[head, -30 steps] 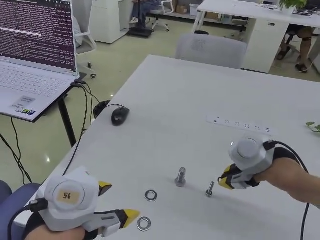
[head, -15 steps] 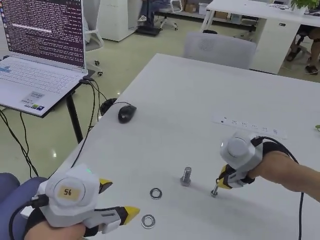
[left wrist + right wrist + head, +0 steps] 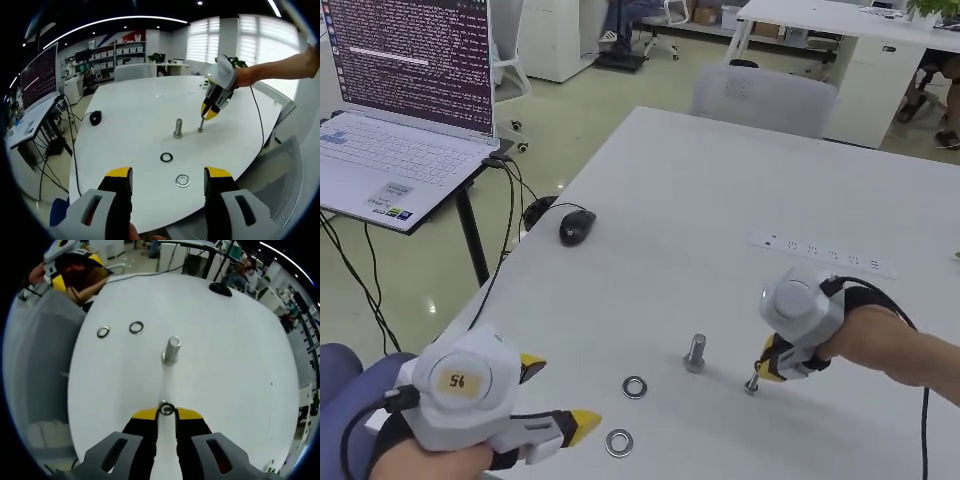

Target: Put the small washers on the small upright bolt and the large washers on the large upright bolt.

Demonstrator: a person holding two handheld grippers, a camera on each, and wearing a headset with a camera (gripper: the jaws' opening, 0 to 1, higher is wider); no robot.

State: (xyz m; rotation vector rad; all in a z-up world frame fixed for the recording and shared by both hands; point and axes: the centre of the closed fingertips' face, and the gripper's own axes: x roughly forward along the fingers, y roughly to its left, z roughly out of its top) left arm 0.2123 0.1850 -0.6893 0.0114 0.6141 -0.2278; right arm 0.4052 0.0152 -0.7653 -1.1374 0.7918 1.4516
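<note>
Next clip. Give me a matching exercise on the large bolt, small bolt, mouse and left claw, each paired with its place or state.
Things:
1. large bolt
2. small bolt
3. mouse
4. left claw

Places or states:
A. open, by two loose washers
B. at the right claw tips
C. near the table edge, beside the cables
D. upright, free of both claws

Pairs: 1-D, 2-B, 3-C, 4-A

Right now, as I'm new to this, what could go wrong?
The right gripper pinches a small washer right at the small bolt; a sideways nudge could topple the bolt. The large bolt stands close by and could get knocked too. The large washers lie flat, so may slide.
</note>
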